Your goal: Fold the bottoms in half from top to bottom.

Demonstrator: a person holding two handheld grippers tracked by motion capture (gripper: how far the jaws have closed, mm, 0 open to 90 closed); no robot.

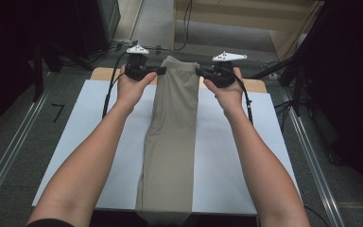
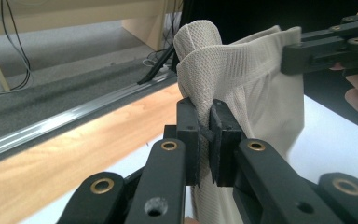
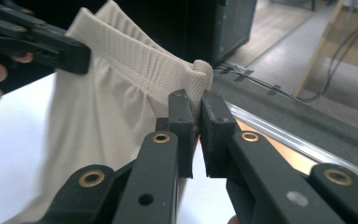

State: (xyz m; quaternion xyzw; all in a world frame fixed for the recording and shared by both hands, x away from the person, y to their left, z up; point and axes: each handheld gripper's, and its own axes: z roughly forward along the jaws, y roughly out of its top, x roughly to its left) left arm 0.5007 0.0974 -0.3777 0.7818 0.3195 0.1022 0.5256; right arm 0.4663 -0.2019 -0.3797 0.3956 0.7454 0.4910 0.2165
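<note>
Beige trousers point(image 1: 172, 142) lie lengthwise down the counter point(image 1: 99, 142), waistband raised at the far end. Left hand-held gripper point(image 1: 162, 71) and right hand-held gripper point(image 1: 199, 72) each clamp a waistband corner, arms stretched forward.

The beige trousers point(image 1: 172, 137) are folded lengthwise into one long narrow strip, stretched from the near edge of the bench away to the far edge. The ribbed elastic waistband point(image 2: 233, 65) end is raised, its two corners pinched.
</note>
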